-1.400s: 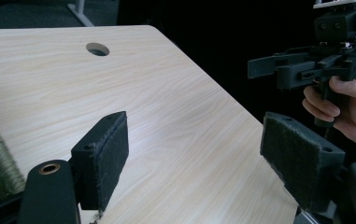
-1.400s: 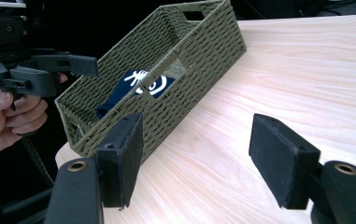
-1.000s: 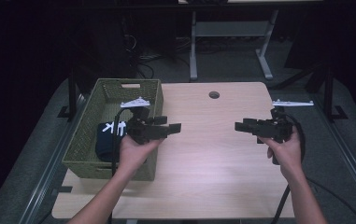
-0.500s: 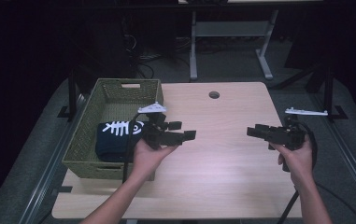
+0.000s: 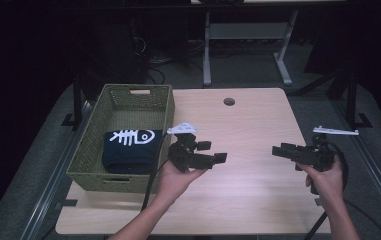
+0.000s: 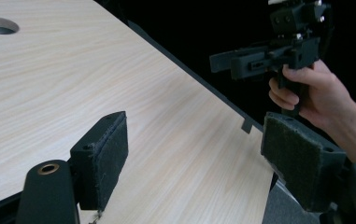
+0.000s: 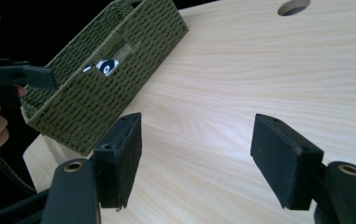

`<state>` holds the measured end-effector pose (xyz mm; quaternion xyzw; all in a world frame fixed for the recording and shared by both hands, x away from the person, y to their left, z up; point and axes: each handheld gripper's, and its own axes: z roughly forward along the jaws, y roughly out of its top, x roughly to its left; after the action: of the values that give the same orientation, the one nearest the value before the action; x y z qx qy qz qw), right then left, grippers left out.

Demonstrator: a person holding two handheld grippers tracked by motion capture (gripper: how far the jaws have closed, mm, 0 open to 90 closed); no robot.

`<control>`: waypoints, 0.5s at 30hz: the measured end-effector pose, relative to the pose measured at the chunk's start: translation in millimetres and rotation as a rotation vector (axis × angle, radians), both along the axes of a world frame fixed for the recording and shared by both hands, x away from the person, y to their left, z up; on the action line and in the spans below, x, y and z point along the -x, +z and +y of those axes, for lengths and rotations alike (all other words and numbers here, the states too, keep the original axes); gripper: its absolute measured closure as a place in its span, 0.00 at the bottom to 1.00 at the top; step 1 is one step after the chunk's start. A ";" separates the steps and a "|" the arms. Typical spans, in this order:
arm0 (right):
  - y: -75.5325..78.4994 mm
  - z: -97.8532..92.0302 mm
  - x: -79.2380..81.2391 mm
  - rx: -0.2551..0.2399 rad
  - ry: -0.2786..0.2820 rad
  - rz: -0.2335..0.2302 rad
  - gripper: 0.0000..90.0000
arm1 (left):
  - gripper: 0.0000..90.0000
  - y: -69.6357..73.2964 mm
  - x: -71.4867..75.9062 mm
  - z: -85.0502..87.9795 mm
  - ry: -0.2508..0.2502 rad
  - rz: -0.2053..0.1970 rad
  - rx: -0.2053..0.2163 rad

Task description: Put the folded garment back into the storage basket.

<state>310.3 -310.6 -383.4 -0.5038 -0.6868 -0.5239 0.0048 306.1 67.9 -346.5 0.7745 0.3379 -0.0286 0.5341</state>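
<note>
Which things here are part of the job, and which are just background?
In play: folded dark garment with fish-bone print; green woven basket holding it; left gripper and right gripper, both open, empty.
Background: table; its cable hole; metal frame behind.

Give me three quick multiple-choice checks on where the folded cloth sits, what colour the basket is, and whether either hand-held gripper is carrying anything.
1. Where is the folded cloth?
A. on the bare table
B. in the basket
C. between the left jaws

2. What colour is the basket?
A. olive green
B. white
C. red

3. How do the left hand-held gripper and the right hand-held gripper stand?
A. both shut on cloth
B. left holds the basket
C. both open, empty

Answers:
1 B: the dark cloth with its white fish-bone print lies inside the woven walls.
2 A: the weave is olive green in the high view.
3 C: each gripper view shows bare table between spread pads.
</note>
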 end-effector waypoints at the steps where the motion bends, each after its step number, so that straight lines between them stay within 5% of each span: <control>1: -1.1 -1.1 1.6 -0.002 -0.004 -0.004 0.37 | 0.26 -1.5 1.3 -1.7 -0.010 0.000 -0.005; 10: -18.9 -12.4 18.6 -0.009 -0.030 0.018 0.38 | 0.25 -16.8 15.4 -6.7 -0.020 -0.003 0.018; 15: -25.7 -12.9 26.6 0.026 -0.041 0.010 0.37 | 0.25 -30.6 23.3 -5.8 -0.027 -0.014 0.002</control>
<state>283.7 -323.4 -409.2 -0.5205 -0.6831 -0.5122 -0.0091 282.8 62.1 -377.1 0.7786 0.3235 -0.0307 0.5369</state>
